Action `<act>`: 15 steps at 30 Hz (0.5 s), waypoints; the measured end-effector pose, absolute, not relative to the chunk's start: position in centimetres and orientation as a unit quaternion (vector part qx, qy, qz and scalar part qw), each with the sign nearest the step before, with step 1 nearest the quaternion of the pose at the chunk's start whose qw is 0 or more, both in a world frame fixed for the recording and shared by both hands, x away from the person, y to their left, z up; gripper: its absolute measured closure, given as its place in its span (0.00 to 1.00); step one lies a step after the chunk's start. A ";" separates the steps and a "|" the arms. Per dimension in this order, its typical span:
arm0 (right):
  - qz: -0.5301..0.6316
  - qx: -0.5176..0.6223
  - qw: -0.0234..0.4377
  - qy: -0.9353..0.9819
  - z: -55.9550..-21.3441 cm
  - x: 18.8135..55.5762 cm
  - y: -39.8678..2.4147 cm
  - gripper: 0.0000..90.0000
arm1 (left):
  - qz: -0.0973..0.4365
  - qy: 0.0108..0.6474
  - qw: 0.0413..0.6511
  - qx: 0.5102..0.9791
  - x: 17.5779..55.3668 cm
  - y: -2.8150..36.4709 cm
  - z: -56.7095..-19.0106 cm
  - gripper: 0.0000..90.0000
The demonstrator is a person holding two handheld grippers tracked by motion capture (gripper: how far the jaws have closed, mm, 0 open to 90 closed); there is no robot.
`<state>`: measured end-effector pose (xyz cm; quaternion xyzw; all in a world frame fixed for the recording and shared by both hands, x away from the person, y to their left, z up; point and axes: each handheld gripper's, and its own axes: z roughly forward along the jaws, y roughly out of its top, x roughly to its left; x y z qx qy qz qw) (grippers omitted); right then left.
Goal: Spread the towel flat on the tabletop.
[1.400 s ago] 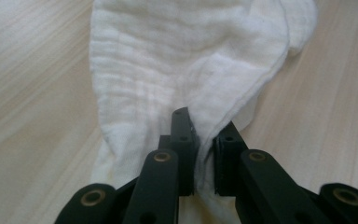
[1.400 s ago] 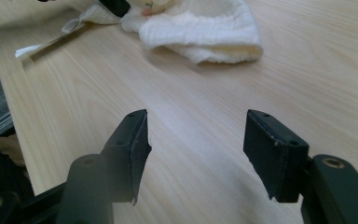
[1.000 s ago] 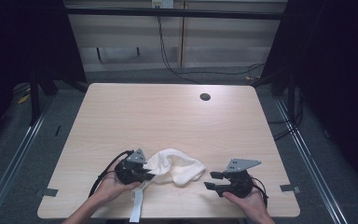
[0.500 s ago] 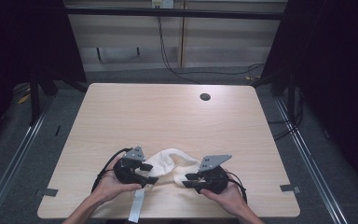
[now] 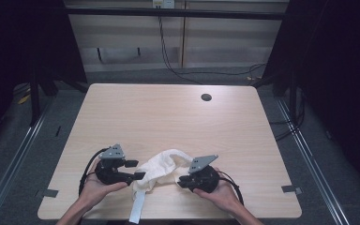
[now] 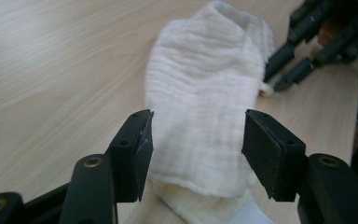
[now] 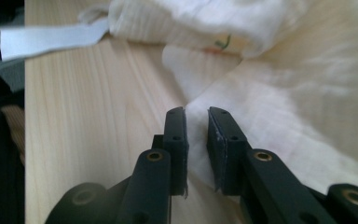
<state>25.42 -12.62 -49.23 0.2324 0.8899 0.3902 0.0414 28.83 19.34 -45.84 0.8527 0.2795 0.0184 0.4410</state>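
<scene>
Cloth (image 5: 161,168), white and crumpled, lies near the front edge of the desk (image 5: 168,112), between the two hand-held tools, with a pale strap or ribbon (image 5: 137,213) trailing from it over that edge. Compared with one second earlier, the right tool (image 5: 182,182) has moved in from well to the right of the cloth and now meets its right side; in the right gripper view its jaws stand nearly together with a thin fold of the fabric (image 7: 261,116) between them, so it appears to be pinching the edge, though whether the grip is firm cannot be told. The left tool (image 5: 138,169) has stayed at the left end of the cloth; in the left gripper view its jaws stand wide apart, straddling the fabric (image 6: 205,107) without clamping it. Judged from this, the reach is finished and the work is passing to grasping both ends, probably to spread or fold the cloth. Desk surface is light wood grain, bare apart from a dark round grommet (image 5: 206,97) far behind the cloth. Beyond the desk are grey floor, a metal frame, dark curtains and hanging cables (image 5: 166,47).
</scene>
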 end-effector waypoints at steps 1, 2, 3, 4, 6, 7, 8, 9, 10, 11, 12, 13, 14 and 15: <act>0.377 0.227 0.047 0.897 -49.8 25.2 -12.4 0.85 | 0.000 0.294 0.442 0.847 29.1 19.6 -46.3 0.51; 0.381 0.224 0.045 0.896 -49.9 25.2 -12.4 0.84 | 0.009 0.292 0.436 0.851 29.1 19.5 -46.4 0.52; 0.382 0.221 0.046 0.896 -49.9 25.2 -12.4 0.83 | 0.014 0.289 0.430 0.855 29.0 19.5 -46.5 0.51; 0.382 0.221 0.046 0.896 -49.9 25.2 -12.4 0.83 | 0.014 0.289 0.430 0.855 29.0 19.5 -46.5 0.51; 0.384 0.220 0.048 0.895 -49.9 25.1 -12.3 0.81 | 0.010 0.288 0.432 0.855 28.9 19.4 -46.5 0.50; 0.385 0.221 0.049 0.895 -50.0 25.1 -12.3 0.82 | 0.013 0.288 0.431 0.855 28.9 19.4 -46.5 0.50; 0.385 0.221 0.049 0.895 -50.0 25.1 -12.3 0.82 | 0.013 0.288 0.431 0.855 28.9 19.4 -46.5 0.50; 0.385 0.221 0.058 0.894 -50.0 25.0 -12.4 0.87 | 0.018 0.282 0.425 0.860 28.7 19.3 -46.5 0.50; 0.385 0.221 0.058 0.894 -50.0 25.0 -12.4 0.87 | 0.018 0.282 0.425 0.860 28.7 19.3 -46.5 0.50; 0.377 0.223 0.072 0.896 -50.0 25.0 -12.3 0.96 | 0.017 0.279 0.427 0.860 28.6 19.3 -46.4 0.50; 0.379 0.225 0.070 0.895 -50.0 25.1 -12.3 0.96 | 0.017 0.279 0.427 0.860 28.6 19.3 -46.4 0.50; 0.381 0.227 0.065 0.894 -50.0 25.2 -12.4 0.97 | 0.017 0.273 0.431 0.860 28.4 19.4 -46.3 0.50; 0.382 0.230 0.066 0.893 -50.0 25.2 -12.4 0.98 | 0.014 0.274 0.433 0.859 28.4 19.5 -46.2 0.50; 0.382 0.235 0.062 0.892 -50.0 25.2 -12.4 0.98 | 0.014 0.274 0.433 0.859 28.4 19.5 -46.2 0.50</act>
